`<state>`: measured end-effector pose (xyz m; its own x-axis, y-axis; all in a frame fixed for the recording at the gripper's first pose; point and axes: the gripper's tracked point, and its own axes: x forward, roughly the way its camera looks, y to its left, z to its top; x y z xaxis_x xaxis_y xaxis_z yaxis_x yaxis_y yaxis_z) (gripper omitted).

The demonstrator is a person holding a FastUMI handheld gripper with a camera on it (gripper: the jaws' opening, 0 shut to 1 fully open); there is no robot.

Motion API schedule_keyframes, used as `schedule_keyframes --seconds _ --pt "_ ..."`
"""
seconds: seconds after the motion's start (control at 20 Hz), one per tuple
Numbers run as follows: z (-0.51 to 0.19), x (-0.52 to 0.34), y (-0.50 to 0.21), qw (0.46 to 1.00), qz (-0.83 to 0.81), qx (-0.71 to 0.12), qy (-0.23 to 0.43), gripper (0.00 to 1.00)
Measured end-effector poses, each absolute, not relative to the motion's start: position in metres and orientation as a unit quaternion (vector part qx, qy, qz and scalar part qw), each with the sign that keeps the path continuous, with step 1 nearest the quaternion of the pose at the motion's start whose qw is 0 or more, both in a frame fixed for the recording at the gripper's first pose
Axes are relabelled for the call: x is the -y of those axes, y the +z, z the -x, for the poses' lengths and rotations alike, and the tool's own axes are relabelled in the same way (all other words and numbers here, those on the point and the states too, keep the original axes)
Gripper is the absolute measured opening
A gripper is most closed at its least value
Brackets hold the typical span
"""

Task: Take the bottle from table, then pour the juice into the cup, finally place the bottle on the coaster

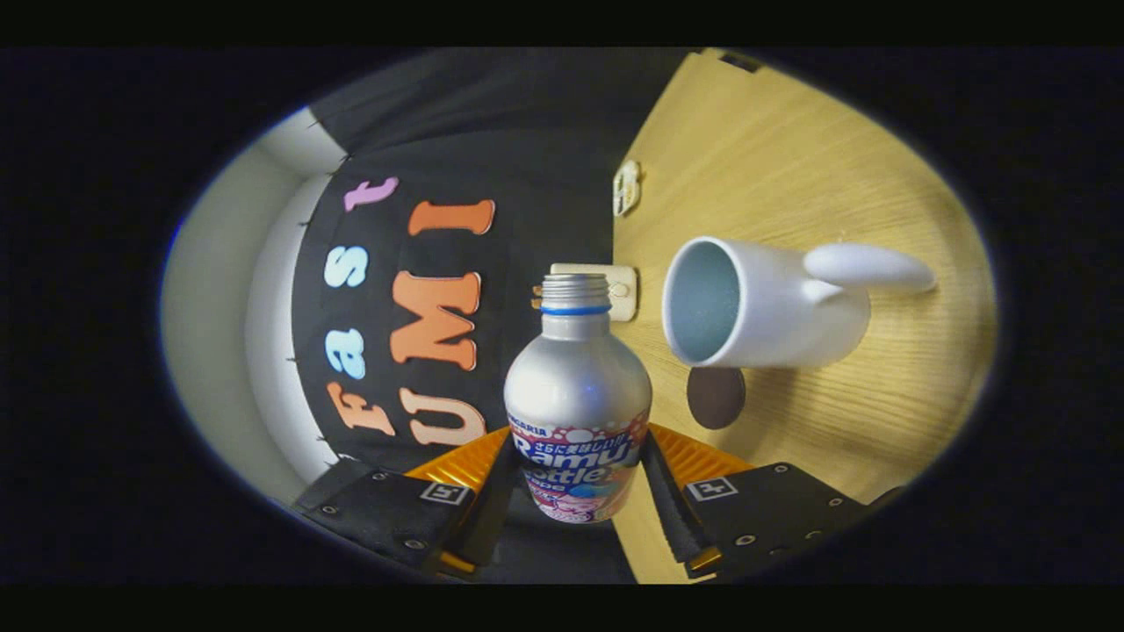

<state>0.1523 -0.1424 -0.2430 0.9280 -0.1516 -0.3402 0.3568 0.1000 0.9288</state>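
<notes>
Gripping the bottle [577, 399] around its labelled lower body, the hand-held gripper [575, 491] has both fingers pressed on its sides — clamped firm. The view is rolled over, so the open threaded neck points at the black cloth wall, with the white cup [760, 303] at about two o'clock from it on the worktop [878, 175]. The dark round coaster [716, 397] lies just beside the cup. Smooth metal looks slippery and probably dents easily — the low hold seems sound.

The gripper [575, 491] is rolled sideways, its jaws apparently pressing both sides of the bottle [577, 412].
</notes>
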Motion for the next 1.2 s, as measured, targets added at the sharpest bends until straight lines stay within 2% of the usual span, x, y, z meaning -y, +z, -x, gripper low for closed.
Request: schedule_keyframes --seconds 0.2,0.35,0.6,0.85,1.2 --pt "-0.15 0.152 -0.234 0.816 -0.555 -0.071 -0.144 0.74" --pt "-0.146 0.153 -0.257 0.855 -0.479 -0.135 -0.145 0.74" --pt "-0.153 0.151 -0.239 0.913 -0.362 -0.155 -0.111 0.74" --pt "-0.176 0.146 -0.231 0.952 -0.236 -0.171 -0.094 0.75" --pt "-0.195 0.152 -0.242 0.973 -0.097 -0.185 -0.103 0.75"
